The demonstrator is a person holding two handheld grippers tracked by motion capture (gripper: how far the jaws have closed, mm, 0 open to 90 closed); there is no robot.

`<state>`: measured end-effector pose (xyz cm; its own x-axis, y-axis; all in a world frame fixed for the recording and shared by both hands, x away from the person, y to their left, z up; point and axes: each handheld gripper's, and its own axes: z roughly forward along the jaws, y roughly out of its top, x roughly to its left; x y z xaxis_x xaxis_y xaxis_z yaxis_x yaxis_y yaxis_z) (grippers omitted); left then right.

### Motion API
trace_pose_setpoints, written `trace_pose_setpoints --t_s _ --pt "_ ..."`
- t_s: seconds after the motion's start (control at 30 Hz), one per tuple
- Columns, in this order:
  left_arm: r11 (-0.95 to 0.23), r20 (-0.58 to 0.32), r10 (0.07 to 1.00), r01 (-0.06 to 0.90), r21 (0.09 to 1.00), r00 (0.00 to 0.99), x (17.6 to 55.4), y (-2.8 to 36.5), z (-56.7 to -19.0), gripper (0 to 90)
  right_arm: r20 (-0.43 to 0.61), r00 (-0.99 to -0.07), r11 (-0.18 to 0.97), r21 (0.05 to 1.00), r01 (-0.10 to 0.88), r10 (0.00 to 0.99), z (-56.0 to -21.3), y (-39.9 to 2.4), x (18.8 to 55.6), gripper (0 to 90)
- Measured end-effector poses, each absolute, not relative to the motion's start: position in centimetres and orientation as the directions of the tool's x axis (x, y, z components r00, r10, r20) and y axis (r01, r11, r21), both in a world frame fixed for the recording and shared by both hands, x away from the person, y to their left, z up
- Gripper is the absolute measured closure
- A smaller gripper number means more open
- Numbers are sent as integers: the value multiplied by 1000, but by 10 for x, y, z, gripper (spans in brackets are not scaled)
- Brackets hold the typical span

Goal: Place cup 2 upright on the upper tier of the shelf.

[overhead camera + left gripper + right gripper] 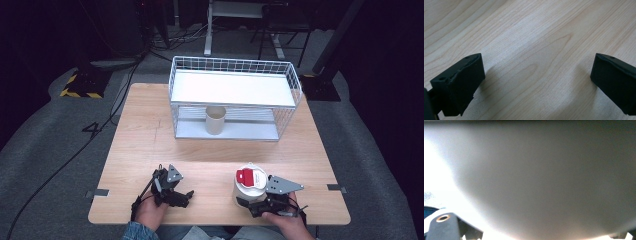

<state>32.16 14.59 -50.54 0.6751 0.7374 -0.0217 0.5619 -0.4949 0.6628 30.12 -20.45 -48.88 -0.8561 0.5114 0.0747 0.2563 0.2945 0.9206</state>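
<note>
From the high view, a white jar [248, 186] with a red patch on its lid stands upright near the front edge of the wooden counter [150, 145], right of the middle. The right gripper [245, 202] sits against the jar's near side, low on its wall, with the person's hand behind it at the counter's edge. The left gripper [186, 196] rests on the counter well apart from the jar, to its left, pointing toward it. At the back of the counter stands a white wire rack [235, 97] with a flat white shelf on top; a beige cup [215, 120] stands upright on its lower level.

In the left gripper view, the left gripper [537, 75] has its two black jaws spread wide, with bare wood grain between them and nothing held.

In the right gripper view, the jar's pale wall [544, 177] is pressed up close and blurred, reaching from edge to edge. The right gripper's jaws are closed in tight on the jar, gripping it.
</note>
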Motion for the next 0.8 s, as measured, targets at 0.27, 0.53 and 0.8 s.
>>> trace_pose_setpoints --t_s 0.27,0.53,0.8 --pt "-495 -22 738 562 663 675 322 146 -505 0 77 -852 307 913 269 517 -486 -205 301 134" --pt "-495 -22 738 562 663 675 322 146 -505 0 71 -850 312 912 268 521 -479 -205 303 137" --pt "-495 -22 738 562 663 675 322 146 -505 0 75 -845 291 919 264 529 -465 -206 307 137"
